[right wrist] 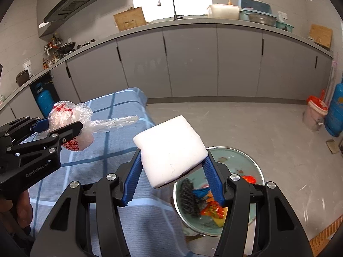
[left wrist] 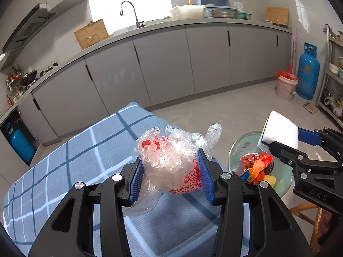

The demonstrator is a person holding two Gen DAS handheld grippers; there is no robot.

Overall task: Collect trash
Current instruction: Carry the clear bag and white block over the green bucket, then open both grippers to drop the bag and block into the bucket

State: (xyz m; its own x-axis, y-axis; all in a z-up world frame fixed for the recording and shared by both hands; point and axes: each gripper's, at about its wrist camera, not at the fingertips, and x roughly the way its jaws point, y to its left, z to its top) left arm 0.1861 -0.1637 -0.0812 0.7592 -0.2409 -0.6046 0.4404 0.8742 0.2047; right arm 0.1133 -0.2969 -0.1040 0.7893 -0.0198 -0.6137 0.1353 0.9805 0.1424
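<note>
Above a blue checked tablecloth (left wrist: 64,160), a crumpled plastic bag (left wrist: 171,160) is clamped in the left gripper (left wrist: 171,177). A white foam block (right wrist: 171,152) is gripped by the right gripper (right wrist: 173,175) over a basin (right wrist: 255,165) of scraps.

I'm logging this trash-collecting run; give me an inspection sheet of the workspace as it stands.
Surface: blue checked cloth over the table.
Job's things: crumpled plastic bag and white foam block, both held; basin already holding wrappers.
Clutter: nothing seen on the cloth.
Grippers: left gripper shut on the bag; right gripper shut on the block, above the basin.
Cables: nothing seen.
Surroundings: grey cabinets, gas cylinder, bucket.
</note>
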